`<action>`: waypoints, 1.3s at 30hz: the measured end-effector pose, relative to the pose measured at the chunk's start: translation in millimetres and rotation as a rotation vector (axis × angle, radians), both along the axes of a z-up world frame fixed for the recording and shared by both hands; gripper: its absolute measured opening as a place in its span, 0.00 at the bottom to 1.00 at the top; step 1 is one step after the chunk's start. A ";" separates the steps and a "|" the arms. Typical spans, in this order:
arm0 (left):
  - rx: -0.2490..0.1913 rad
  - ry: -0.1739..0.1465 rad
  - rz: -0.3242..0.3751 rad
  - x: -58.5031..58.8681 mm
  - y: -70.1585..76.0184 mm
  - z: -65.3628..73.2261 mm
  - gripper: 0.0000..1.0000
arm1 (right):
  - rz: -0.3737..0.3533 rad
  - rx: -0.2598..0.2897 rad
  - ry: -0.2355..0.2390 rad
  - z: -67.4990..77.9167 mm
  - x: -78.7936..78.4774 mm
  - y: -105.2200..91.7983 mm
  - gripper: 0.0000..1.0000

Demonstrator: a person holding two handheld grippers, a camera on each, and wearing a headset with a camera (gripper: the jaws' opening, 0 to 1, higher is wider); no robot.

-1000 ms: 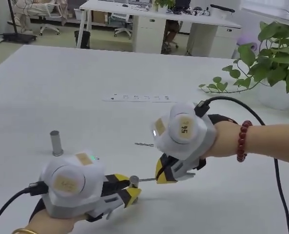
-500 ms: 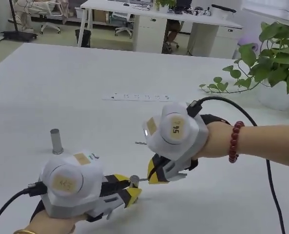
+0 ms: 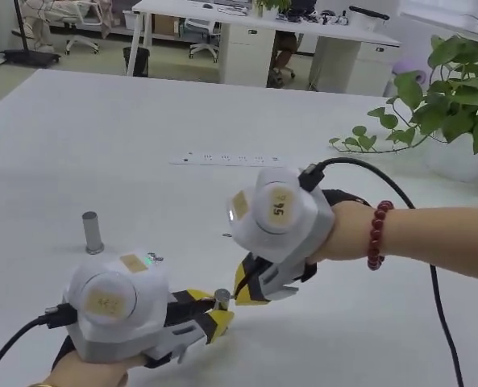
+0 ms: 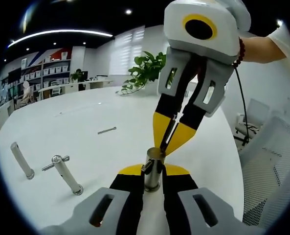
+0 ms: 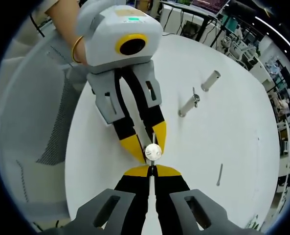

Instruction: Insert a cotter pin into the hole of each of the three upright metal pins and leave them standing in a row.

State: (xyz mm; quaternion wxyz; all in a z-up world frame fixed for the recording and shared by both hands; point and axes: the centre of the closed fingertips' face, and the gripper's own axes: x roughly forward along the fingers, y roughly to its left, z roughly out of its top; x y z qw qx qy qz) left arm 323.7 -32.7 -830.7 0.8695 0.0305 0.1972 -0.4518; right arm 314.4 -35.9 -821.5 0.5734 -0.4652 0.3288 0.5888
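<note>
Office desk [image 3: 101, 137] | left gripper [image 3: 216, 313] fingers clamp an upright metal pin [image 4: 153, 169] | right gripper [image 3: 240, 292] fingers, pinching a cotter pin [image 4: 169, 133], have slid in since a second ago, tip now at its top | insertion looks underway; neighbouring pin [image 4: 66, 172] already fitted.

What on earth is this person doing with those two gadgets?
A person works two handheld grippers at a white table. The left gripper holds a metal pin upright, while the right gripper holds a thin cotter pin at the hole near its top. Off to the side, a second pin already has a cotter pin through it, a third pin stands bare, and a spare cotter pin lies loose.
</note>
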 end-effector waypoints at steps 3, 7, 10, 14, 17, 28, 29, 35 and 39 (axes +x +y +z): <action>-0.002 0.009 0.006 -0.6 0.5 -0.7 0.12 | -0.009 0.005 0.007 0.1 -0.8 1.1 0.04; 0.002 0.018 0.027 -0.4 4.2 -2.5 0.17 | -0.034 0.038 0.026 1.5 -1.9 4.1 0.05; -0.004 0.026 0.041 -0.2 6.8 -1.6 0.20 | -0.049 0.051 0.034 2.3 -2.4 3.9 0.08; 0.013 0.033 0.041 -2.0 8.7 -4.6 0.23 | -0.040 0.057 0.036 3.5 -4.2 2.1 0.10; 0.026 0.053 0.047 -4.9 10.8 -9.5 0.23 | -0.034 0.045 0.029 3.6 -5.0 -1.9 0.10; 0.026 0.065 0.052 -8.4 11.6 -11.9 0.11 | -0.057 0.058 0.010 5.7 -2.6 -4.8 0.05; 0.026 0.068 0.053 -8.5 11.8 -12.4 0.10 | -0.056 0.062 0.009 6.1 -2.5 -3.8 0.05; 0.026 0.076 0.058 -9.3 11.7 -13.3 0.10 | -0.071 0.074 0.018 5.5 -3.5 -0.1 0.05; 0.027 0.078 0.060 -8.8 11.8 -13.5 0.10 | -0.069 0.074 0.012 5.6 -2.5 0.4 0.05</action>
